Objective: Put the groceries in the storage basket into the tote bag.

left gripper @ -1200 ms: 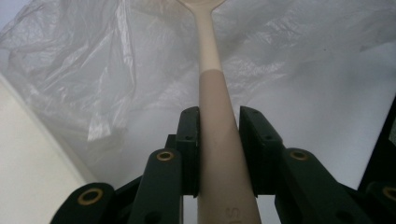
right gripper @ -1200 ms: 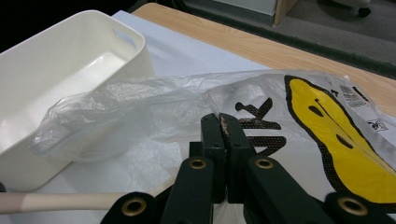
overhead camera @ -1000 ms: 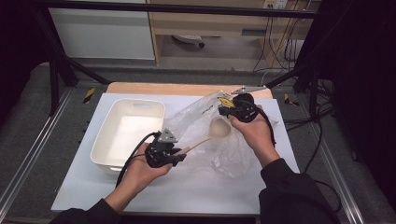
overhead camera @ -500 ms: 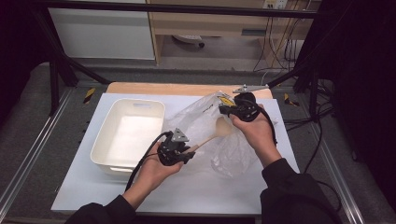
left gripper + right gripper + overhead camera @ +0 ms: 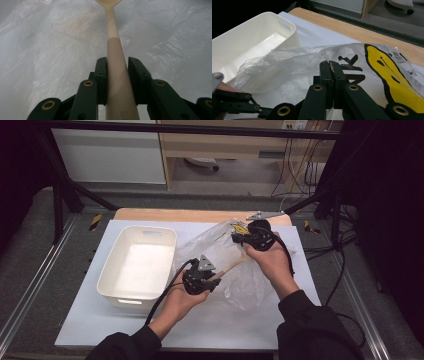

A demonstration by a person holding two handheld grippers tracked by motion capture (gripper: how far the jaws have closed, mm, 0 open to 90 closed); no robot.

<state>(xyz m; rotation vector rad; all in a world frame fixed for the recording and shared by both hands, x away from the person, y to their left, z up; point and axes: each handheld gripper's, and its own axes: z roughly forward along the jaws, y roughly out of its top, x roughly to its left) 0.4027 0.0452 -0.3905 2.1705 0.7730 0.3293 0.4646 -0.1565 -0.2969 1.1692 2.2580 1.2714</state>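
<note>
A clear plastic bag (image 5: 245,280) with a yellow and black print (image 5: 387,72) lies crumpled on the white mat. My right gripper (image 5: 241,238) is shut on the bag's upper edge (image 5: 331,66) and holds it raised. My left gripper (image 5: 215,279) is shut on the handle of a pale beige spoon (image 5: 115,50), which runs up and to the right. The spoon's handle (image 5: 232,265) passes into the bag's mouth, and its bowl sits behind the plastic film (image 5: 50,50), blurred.
A white plastic bin (image 5: 111,270) stands to the left of the bag, close to my left hand. The white mat (image 5: 100,320) lies on a wooden table (image 5: 165,215). Cables and a black frame stand to the right.
My left gripper has moved right and forward with the spoon, pushing its bowl into the bag. The right gripper has kept its hold on the bag's edge.
</note>
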